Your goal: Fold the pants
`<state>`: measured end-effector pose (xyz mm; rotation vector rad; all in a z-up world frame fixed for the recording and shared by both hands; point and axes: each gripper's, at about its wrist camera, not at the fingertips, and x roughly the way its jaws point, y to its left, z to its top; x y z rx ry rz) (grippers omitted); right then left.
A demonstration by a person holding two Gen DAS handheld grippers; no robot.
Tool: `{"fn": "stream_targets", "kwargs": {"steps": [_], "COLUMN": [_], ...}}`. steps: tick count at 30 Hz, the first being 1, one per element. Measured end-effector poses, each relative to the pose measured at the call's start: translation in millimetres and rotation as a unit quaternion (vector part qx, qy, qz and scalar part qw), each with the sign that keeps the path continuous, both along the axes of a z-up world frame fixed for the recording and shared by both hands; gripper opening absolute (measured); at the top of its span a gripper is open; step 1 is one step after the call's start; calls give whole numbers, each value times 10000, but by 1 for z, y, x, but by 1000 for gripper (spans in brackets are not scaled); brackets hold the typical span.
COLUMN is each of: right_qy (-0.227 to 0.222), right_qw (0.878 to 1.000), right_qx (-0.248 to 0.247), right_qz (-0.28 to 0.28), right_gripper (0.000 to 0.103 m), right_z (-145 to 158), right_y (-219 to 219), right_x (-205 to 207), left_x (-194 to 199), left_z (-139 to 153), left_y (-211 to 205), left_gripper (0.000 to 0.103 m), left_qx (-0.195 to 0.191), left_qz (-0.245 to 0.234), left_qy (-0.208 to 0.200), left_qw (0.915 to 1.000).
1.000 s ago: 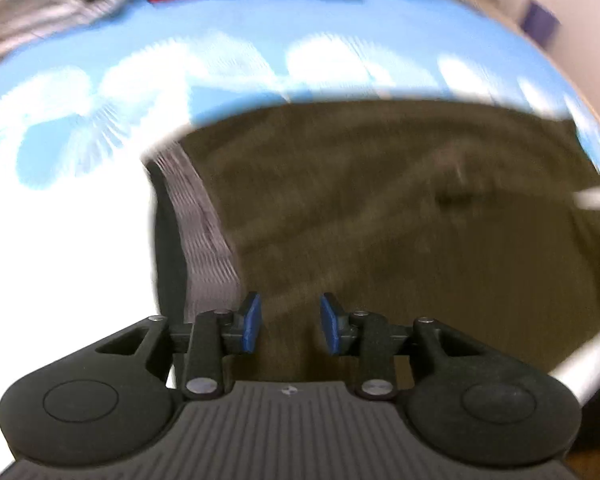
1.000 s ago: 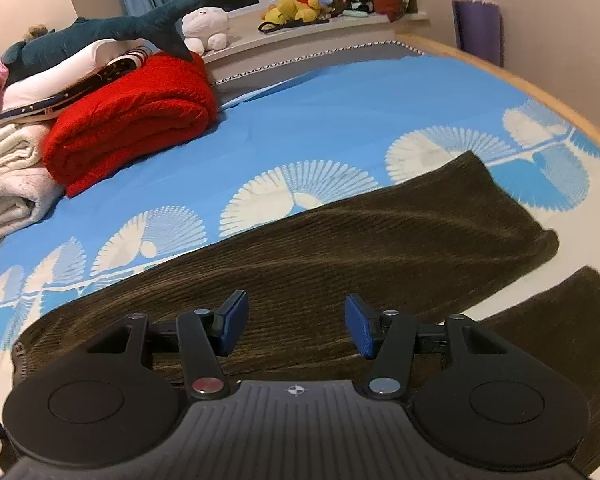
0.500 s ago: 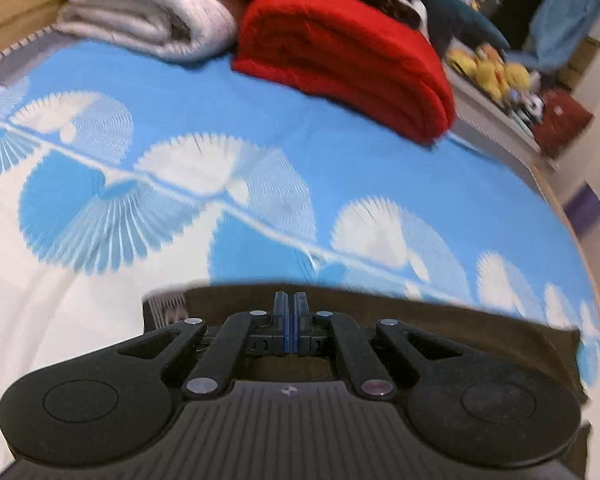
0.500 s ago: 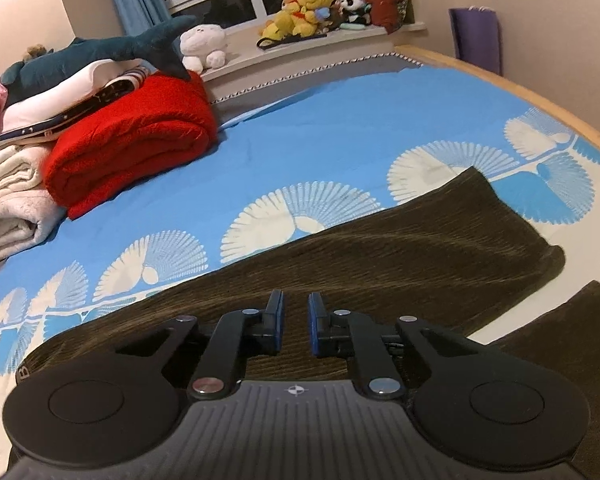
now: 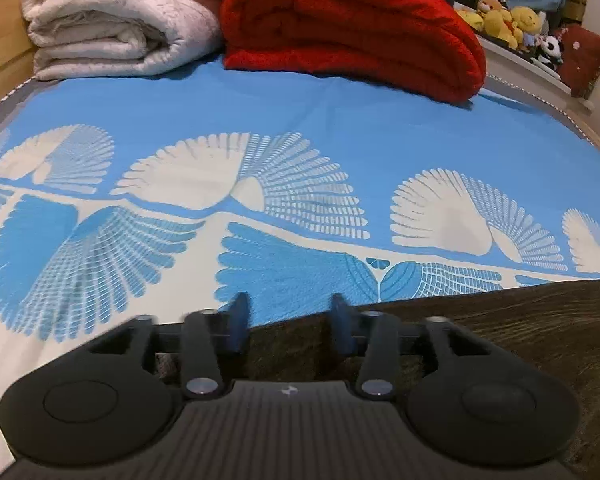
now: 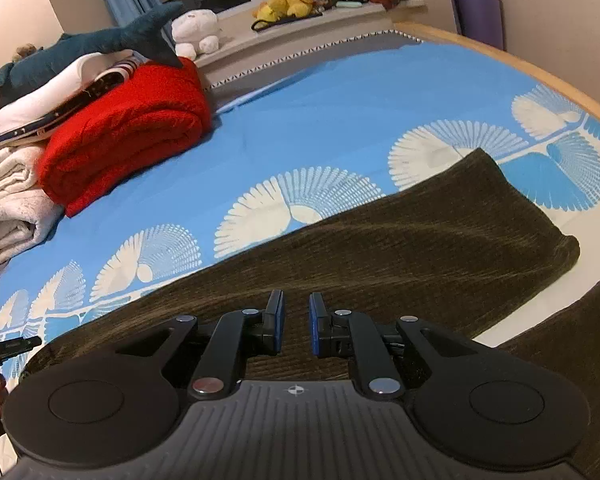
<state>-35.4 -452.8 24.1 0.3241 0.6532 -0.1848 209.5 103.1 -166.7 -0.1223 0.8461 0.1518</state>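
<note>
Pants [image 6: 400, 248], dark ribbed corduroy, flat on fan-printed sheet [image 5: 300, 140]; left tool [image 5: 288, 322] released, just opening; right tool [image 6: 296, 322] nearly clenched, pinching nothing visible.

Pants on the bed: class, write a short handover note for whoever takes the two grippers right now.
Left gripper: jaws apart after just opening, nothing between them, over the pants' edge at one end.
Right gripper: jaws nearly together with a small gap; I cannot tell whether they pinch fabric.
Pants: dark brown, spread lengthwise on the blue bedsheet, one leg flat, the second leg showing at the right.
Done: laid out.
Left: the folding, likely starting by gripping both ends.
</note>
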Motion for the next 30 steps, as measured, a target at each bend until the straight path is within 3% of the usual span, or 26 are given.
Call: {"fn": "stream_targets", "kwargs": {"steps": [1, 2, 5, 6, 8, 11, 14, 18, 24, 27, 30], "right_qy": [13, 22, 79, 88, 103, 114, 141, 174, 271, 252, 244], "right_qw": [10000, 10000, 9999, 9999, 9999, 9999, 9998, 9995, 9984, 9981, 9982], "right_qx": [-15, -29, -2, 3, -29, -66, -134, -136, 145, 272, 321], "right_qz": [-15, -31, -74, -77, -73, -57, -87, -233, -470, -497, -434], "right_gripper": [14, 14, 14, 14, 14, 14, 14, 14, 14, 14, 14], "right_z": [-1, -2, -4, -5, -5, -6, -6, -8, -14, -13, -13], "right_y": [-2, -3, -7, -7, -7, -7, -9, -15, -21, -16, -8], "right_x": [1, 2, 5, 6, 6, 5, 2, -1, -8, -14, -22], "left_x": [4, 7, 13, 14, 14, 13, 7, -10, -79, -139, -204], "left_z": [-3, -6, -20, -24, -29, -27, -17, 14, 75, 103, 107], "left_y": [-1, -3, -11, -14, -16, -21, -20, -27, -62, -78, -90], "left_gripper": [73, 76, 71, 67, 42, 21, 12, 9, 8, 6, 6], "left_qx": [-28, -64, 270, 308, 233, 474, 404, 351, 584, 635, 422], "left_qz": [-78, -184, -404, -485, -654, -796, -712, -657, -1346, -1737, -2270], "left_qy": [58, 182, 363, 400, 483, 599, 565, 444, 240, 128, 233], "left_qw": [9999, 9996, 9982, 9975, 9964, 9939, 9950, 9962, 9889, 9827, 9727]}}
